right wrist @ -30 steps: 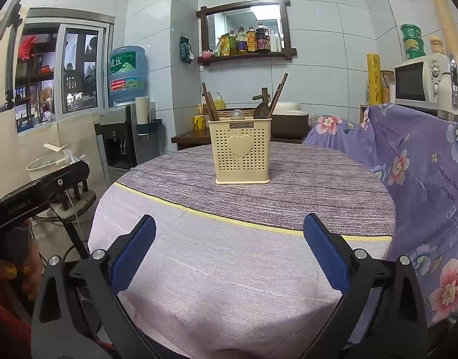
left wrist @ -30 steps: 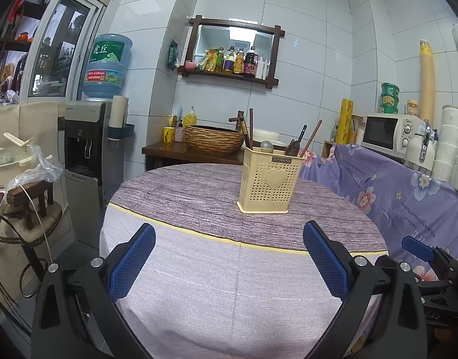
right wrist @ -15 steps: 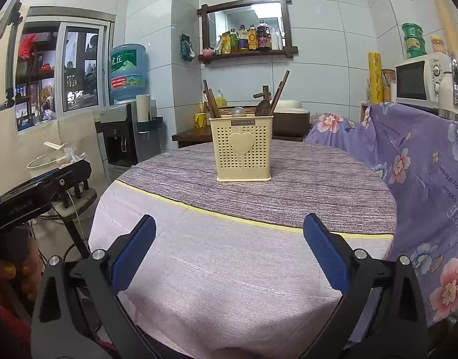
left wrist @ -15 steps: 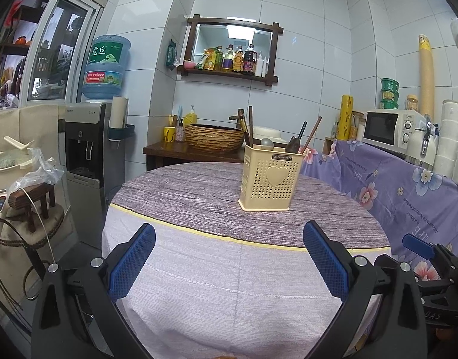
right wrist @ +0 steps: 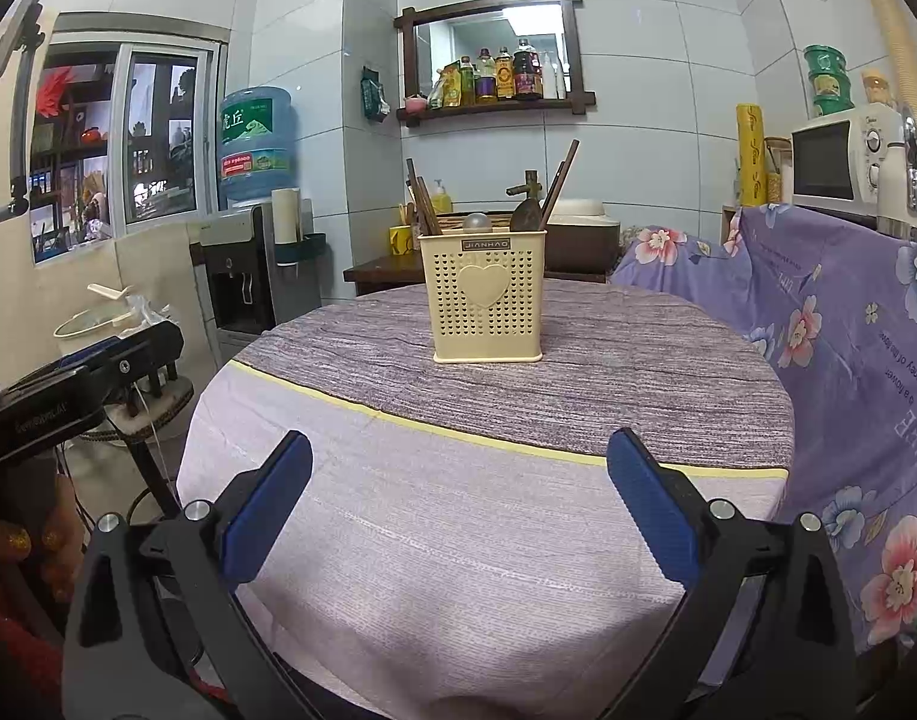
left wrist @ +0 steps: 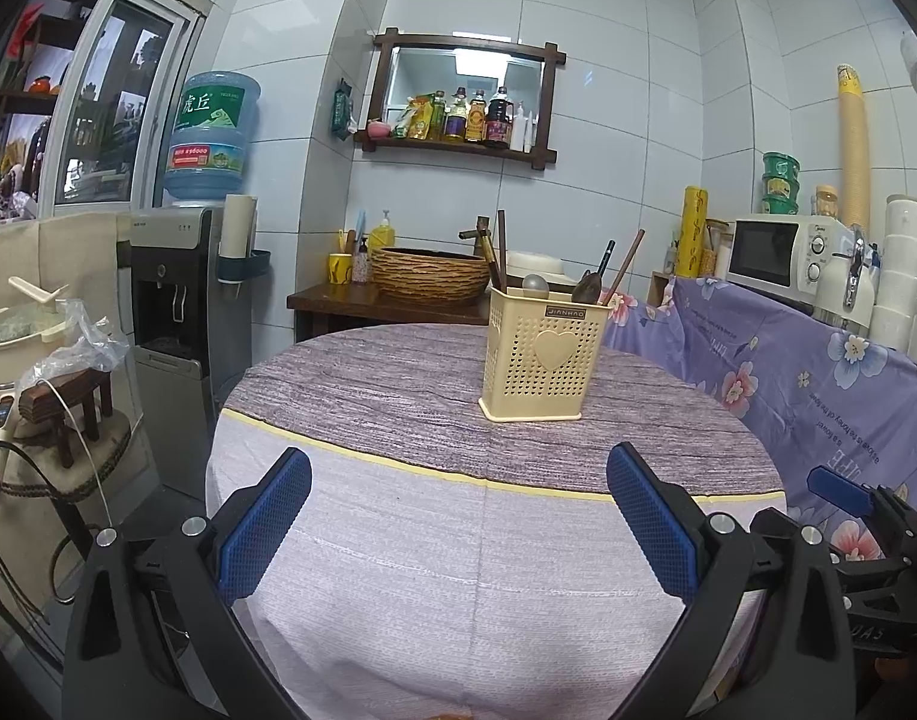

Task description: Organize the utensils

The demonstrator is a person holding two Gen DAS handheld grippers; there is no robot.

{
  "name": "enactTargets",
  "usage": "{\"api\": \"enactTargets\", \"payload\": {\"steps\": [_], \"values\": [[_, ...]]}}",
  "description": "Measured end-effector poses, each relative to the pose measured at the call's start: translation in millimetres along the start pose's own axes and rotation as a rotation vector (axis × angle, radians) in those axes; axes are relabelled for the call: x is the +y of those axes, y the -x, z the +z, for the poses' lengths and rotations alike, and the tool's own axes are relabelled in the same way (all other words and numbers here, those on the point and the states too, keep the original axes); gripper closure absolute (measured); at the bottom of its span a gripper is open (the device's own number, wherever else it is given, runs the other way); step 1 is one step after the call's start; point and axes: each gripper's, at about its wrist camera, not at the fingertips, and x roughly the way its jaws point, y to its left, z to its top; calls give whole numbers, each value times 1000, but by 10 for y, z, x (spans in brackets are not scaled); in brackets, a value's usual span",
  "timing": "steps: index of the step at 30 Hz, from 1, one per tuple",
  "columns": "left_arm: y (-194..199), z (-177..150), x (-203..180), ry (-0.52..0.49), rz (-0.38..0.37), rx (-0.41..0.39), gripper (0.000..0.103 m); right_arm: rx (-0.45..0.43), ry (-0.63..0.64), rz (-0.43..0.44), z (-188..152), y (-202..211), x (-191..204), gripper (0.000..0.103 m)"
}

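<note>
Both the left gripper [left wrist: 458,516] and the right gripper [right wrist: 458,504] are hovering over the near edge of the round table [right wrist: 458,540] with jaws spread wide and holding nothing. The cream utensil holder [right wrist: 487,295] is standing upright toward 12 o'clock on the cloth, with chopsticks [right wrist: 423,199], a spoon [right wrist: 525,215] and other utensils already sticking up out of it. Nothing is lying loose on the table, so the sorting is looking finished or nearly so.

The utensil holder [right wrist: 487,294] hides the lower ends of every utensil; only the tops show above its rim. The left gripper [right wrist: 68,378] is cut off at the right wrist view's edge. Labels on the shelf bottles [left wrist: 467,117] are too small to read.
</note>
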Motion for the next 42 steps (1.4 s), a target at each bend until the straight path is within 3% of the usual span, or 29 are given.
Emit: {"api": "enactTargets", "payload": {"steps": [33, 42], "values": [[1, 15, 23, -9, 3, 0, 5, 9, 5, 3, -5, -17, 4, 6], [53, 4, -28, -55, 13, -25, 5, 10, 8, 2, -25, -21, 11, 6]]}}
